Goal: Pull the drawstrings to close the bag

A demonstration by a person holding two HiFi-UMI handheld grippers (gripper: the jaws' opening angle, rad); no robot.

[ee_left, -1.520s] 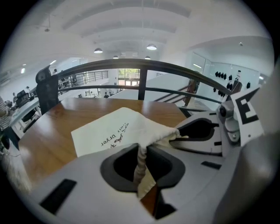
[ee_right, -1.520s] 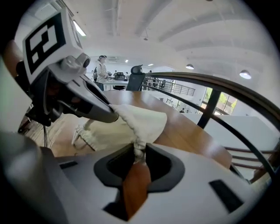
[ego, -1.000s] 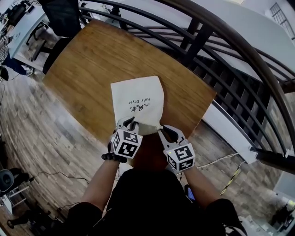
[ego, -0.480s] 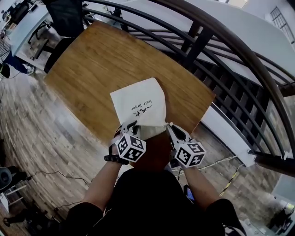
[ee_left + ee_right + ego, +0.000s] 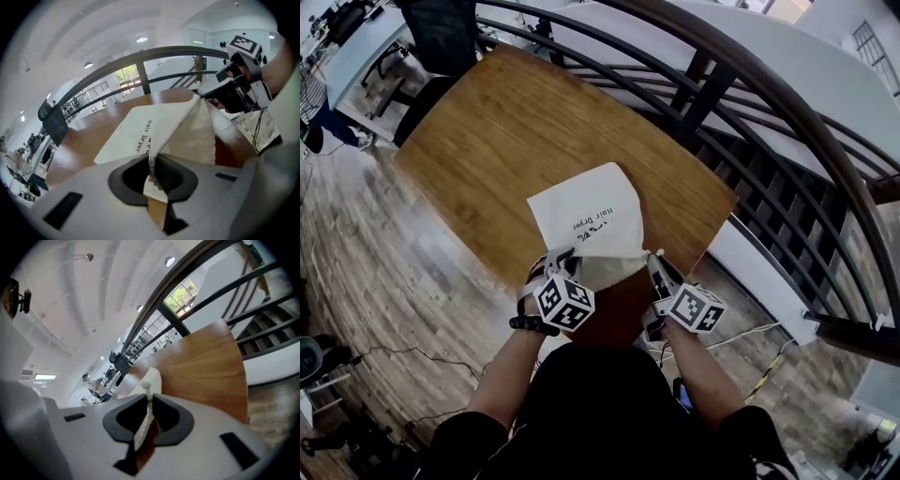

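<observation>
Left gripper [image 5: 556, 263] and right gripper [image 5: 658, 266] are each clamped on an end of the bag's [image 5: 586, 217] mouth (partly gathered, I judge), so more pulling remains.

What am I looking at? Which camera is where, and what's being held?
No robot: a person holds a two-jaw gripper in each hand; the marker cubes belong to them. One picture comes from a head camera looking down; the other two ride on the grippers, looking along their jaws. A white cloth bag printed Hair Dryer lies on the wooden table. The left gripper is shut on cloth at its near edge; the right gripper pinches what looks like its drawstring.
</observation>
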